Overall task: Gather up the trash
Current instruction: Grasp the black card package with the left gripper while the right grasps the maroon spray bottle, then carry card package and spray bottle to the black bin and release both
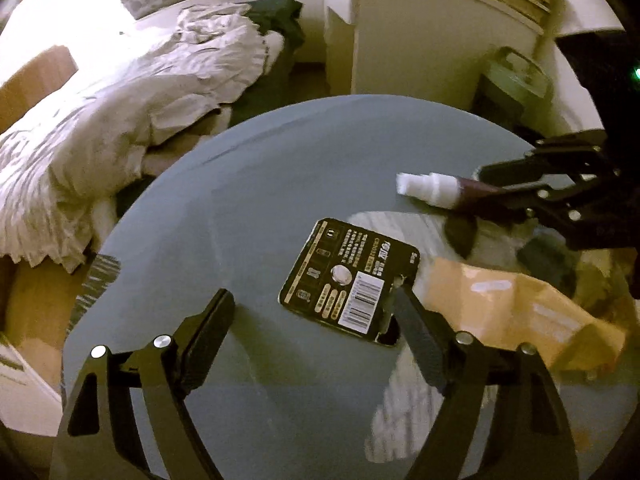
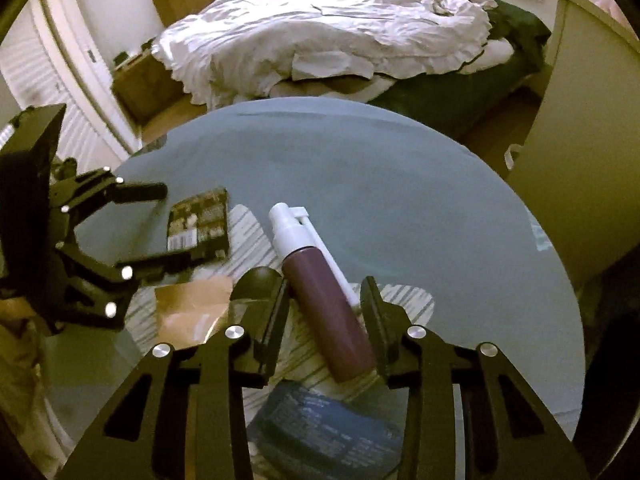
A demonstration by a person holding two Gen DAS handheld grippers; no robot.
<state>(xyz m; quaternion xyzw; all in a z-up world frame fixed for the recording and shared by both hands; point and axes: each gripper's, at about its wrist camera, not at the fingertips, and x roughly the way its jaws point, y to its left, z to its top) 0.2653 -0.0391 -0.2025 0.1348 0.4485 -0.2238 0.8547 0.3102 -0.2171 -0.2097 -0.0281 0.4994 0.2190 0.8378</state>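
A maroon spray bottle (image 2: 324, 304) with a white pump top lies slanted on the round glass table (image 2: 400, 184). My right gripper (image 2: 320, 284) is shut on the bottle's body, with both pads against its sides. In the left wrist view the same bottle (image 1: 436, 188) sticks out of the right gripper (image 1: 494, 184) at the right. A black battery blister card (image 1: 352, 276) with a barcode lies flat on the table (image 1: 260, 200). My left gripper (image 1: 312, 296) stands wide open around the card. Its right finger is at the card's corner and its left finger is well clear.
A brown paper envelope (image 1: 520, 312) lies at the table's near right side. A striped rug and a blue packet (image 2: 320, 432) show through the glass. An unmade bed (image 2: 320, 40) stands behind the table, and a white cabinet (image 1: 420, 40) is at the back right.
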